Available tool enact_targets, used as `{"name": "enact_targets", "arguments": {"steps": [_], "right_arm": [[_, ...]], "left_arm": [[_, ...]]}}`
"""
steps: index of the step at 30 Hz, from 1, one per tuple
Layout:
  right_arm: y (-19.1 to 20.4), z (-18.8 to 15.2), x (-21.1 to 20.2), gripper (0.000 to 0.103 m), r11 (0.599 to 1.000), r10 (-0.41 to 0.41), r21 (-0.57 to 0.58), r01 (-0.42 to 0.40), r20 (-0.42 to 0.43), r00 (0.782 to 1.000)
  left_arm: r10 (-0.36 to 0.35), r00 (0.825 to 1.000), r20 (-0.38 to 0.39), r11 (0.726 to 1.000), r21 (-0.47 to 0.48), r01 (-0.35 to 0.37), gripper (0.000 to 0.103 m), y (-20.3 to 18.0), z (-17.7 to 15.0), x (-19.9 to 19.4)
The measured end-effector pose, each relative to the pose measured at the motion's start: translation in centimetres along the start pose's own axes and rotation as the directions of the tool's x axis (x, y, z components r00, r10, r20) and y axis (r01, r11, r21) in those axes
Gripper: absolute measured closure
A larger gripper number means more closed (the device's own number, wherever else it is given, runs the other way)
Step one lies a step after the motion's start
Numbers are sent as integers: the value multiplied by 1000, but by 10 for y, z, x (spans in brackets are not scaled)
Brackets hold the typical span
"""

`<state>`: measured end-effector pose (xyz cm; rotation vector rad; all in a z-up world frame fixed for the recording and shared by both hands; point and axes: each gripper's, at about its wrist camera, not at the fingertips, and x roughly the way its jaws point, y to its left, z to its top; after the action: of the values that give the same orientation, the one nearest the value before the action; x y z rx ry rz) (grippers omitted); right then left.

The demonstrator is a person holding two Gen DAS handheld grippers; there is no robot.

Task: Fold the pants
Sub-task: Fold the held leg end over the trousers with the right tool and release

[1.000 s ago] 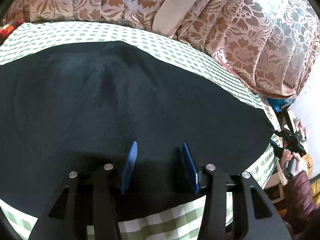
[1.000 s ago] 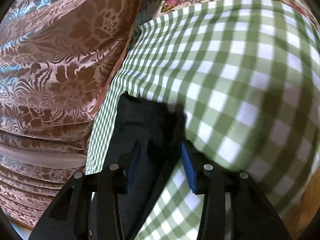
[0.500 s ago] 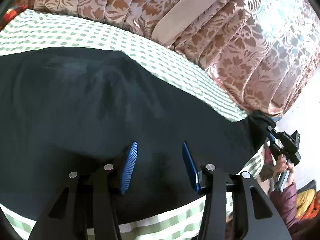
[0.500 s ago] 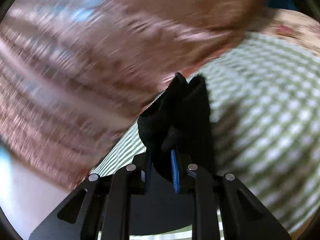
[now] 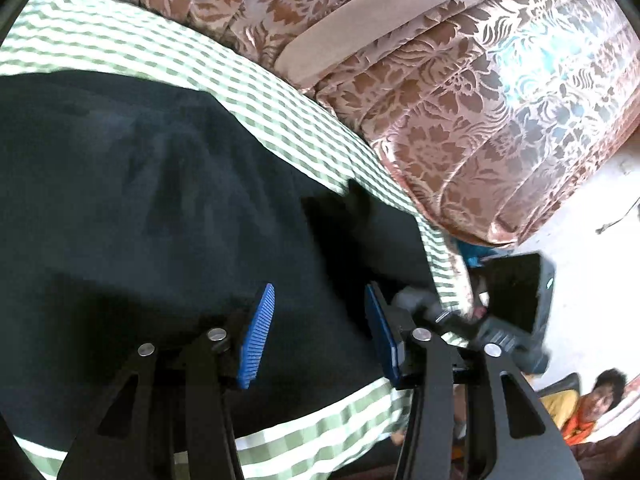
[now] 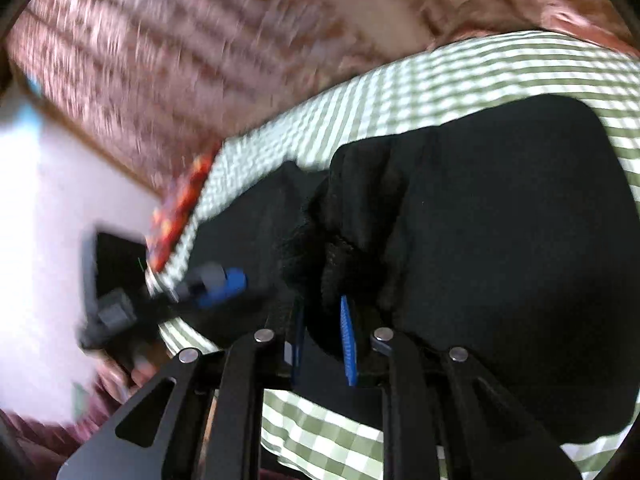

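Black pants (image 5: 140, 208) lie spread on a green-and-white checked cloth (image 5: 256, 76). My left gripper (image 5: 320, 320) is open just above the pants near their front edge, nothing between its blue pads. My right gripper (image 6: 324, 340) is shut on a bunched end of the pants (image 6: 344, 224) and holds it lifted over the rest of the black fabric (image 6: 500, 240). In the left wrist view the right gripper (image 5: 436, 312) shows at the right, with the carried fold (image 5: 360, 216) beside it. In the right wrist view the left gripper (image 6: 212, 280) shows at the left, blurred.
A brown floral curtain (image 5: 460, 92) hangs behind the table. A red patterned item (image 6: 180, 208) lies at the cloth's far corner. A person (image 5: 600, 396) sits low at the right. The table's front edge (image 5: 320, 428) is just below my left gripper.
My right gripper closed on the end of the pants, lifted it and carried it across toward my left gripper. The left gripper stayed open over the pants, turned somewhat.
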<state>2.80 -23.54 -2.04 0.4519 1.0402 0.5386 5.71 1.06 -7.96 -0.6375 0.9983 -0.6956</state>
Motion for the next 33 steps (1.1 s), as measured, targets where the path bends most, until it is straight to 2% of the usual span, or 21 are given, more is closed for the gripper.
{"name": "enact_targets", "arguments": {"steps": [3, 5, 8, 11, 13, 16, 18, 20, 21, 23, 25, 26, 28, 30, 33], "right_arm": [[14, -8, 11, 81, 995, -34, -100, 29, -47, 998], [15, -13, 8, 77, 992, 5, -125, -13, -63, 998], [17, -20, -7, 38, 982, 109, -145, -120, -82, 991], [9, -28, -25, 39, 984, 101, -141, -108, -54, 993], [-1, -31, -43, 41, 991, 75, -108, -77, -19, 997], [-29, -39, -78, 47, 999, 8, -38, -6, 53, 999], [-44, -44, -99, 56, 999, -42, 10, 41, 95, 995], [-64, -50, -123, 61, 992, -109, 74, 99, 138, 984], [-76, -54, -133, 67, 984, -153, 115, 136, 158, 976], [-92, -62, -147, 75, 969, -208, 171, 180, 166, 964], [-106, -68, -148, 79, 950, -261, 217, 226, 149, 954], [-112, -71, -146, 81, 941, -275, 244, 236, 141, 951], [-118, -73, -142, 83, 930, -271, 295, 218, 151, 951], [-119, -71, -139, 84, 929, -255, 317, 191, 176, 951], [-115, -65, -136, 84, 940, -221, 304, 155, 197, 955]], "left_arm": [[-37, 999, -17, 998, -43, 36, 46, 3, 6, 5], [-59, 998, -31, 996, -61, 57, 46, 2, 10, 10], [-104, 992, -72, 990, -99, 96, 40, 0, 14, 23], [-150, 983, -102, 980, -143, 135, 32, -3, 15, 36], [-128, 984, -128, 982, -157, 107, 30, -3, 15, 45], [-100, 982, -162, 984, -161, 74, 30, -4, 13, 57], [-103, 981, -166, 985, -154, 77, 30, -10, 14, 61], [-88, 981, -175, 987, -150, 62, 30, -14, 15, 67], [-77, 980, -183, 989, -141, 52, 30, -17, 16, 71], [-39, 979, -200, 995, -97, 19, 45, -25, 16, 78], [33, 977, -212, 999, -25, -39, 78, -34, 15, 83], [72, 977, -201, 997, 18, -69, 83, -39, 15, 83], [78, 984, -157, 995, 76, -66, 86, -47, 16, 76], [52, 995, -88, 983, 182, -36, 86, -65, 17, 57], [86, 994, -68, 962, 267, -65, 86, -70, 15, 42]]}}
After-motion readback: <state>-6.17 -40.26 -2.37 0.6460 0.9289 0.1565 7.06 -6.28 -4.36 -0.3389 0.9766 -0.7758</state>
